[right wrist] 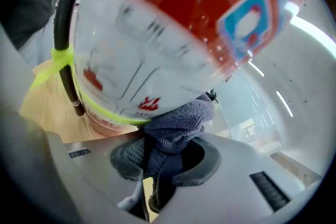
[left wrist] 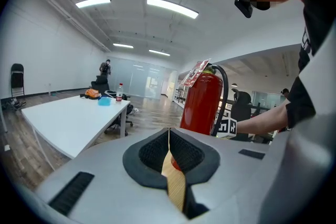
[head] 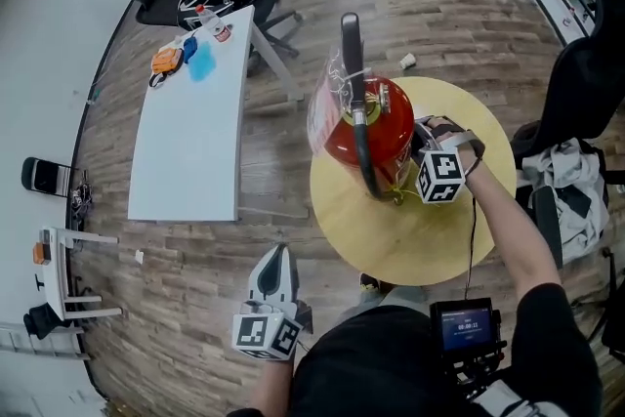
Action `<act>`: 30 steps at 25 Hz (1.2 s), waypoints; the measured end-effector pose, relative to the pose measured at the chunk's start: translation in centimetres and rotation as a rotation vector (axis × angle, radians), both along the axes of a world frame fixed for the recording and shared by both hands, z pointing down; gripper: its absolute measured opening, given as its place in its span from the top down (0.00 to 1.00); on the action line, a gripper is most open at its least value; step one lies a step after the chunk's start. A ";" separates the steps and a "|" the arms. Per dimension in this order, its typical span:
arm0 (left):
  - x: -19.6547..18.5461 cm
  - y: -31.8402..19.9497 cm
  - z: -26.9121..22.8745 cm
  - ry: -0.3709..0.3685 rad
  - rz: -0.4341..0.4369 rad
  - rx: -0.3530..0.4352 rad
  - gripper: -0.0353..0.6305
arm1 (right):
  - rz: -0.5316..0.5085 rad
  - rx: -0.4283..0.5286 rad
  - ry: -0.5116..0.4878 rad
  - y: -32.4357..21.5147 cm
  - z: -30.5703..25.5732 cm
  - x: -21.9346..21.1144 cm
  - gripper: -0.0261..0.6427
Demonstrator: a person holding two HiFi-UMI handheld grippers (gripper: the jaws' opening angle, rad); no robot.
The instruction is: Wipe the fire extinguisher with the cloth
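extinguisher: red fire extinguisher [head: 383,127] stands upright on the round wooden table [head: 439,244], toward its far left part; a black hose [head: 362,146] runs down its front.
hose detail: in the right gripper view the hose [right wrist: 65,50] is held against the body [right wrist: 173,34] by a yellow-green tie [right wrist: 59,58].
cloth: grey-blue knit cloth [right wrist: 176,123], bunched up, pressed against the lower white label area of the extinguisher.
right gripper: right gripper [right wrist: 165,152] has its jaws clamped on the cloth, which sticks out ahead of the tips. In the head view it [head: 422,151] sits just beside the extinguisher's right side, above the tabletop.
left gripper: left gripper [left wrist: 169,140] has its jaws pressed together with nothing between them. In the head view it [head: 276,257] hangs low over the wood floor, off the table's near left edge, well apart from the extinguisher, tips aimed toward it.
left gripper view: extinguisher [left wrist: 202,99] is ahead and slightly right.
surroundings: a long white table [head: 190,146] stands to the left with a bottle [head: 210,22], a blue item [head: 202,63] and an orange item [head: 166,61] at its far end.
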State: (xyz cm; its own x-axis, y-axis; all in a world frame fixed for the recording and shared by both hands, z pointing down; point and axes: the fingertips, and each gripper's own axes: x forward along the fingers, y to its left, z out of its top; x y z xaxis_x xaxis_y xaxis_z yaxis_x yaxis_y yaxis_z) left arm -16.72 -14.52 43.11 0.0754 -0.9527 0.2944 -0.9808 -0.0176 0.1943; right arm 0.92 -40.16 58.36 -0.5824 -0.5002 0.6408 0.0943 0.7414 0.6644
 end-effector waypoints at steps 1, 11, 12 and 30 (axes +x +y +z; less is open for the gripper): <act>0.0 0.0 0.1 -0.002 -0.004 -0.008 0.91 | 0.002 -0.019 0.018 0.3 1.4 0.2 0.81; 0.7 0.3 1.1 -0.003 -0.004 -0.047 0.91 | 0.084 -0.238 0.116 3.9 12.0 3.0 0.81; 0.6 0.3 1.2 -0.003 -0.003 -0.045 0.91 | 0.078 -0.243 0.122 3.9 12.0 3.1 0.81; 1.5 0.3 -0.7 0.010 0.040 0.029 0.91 | -0.320 0.473 -0.121 -1.8 -22.5 -3.0 0.81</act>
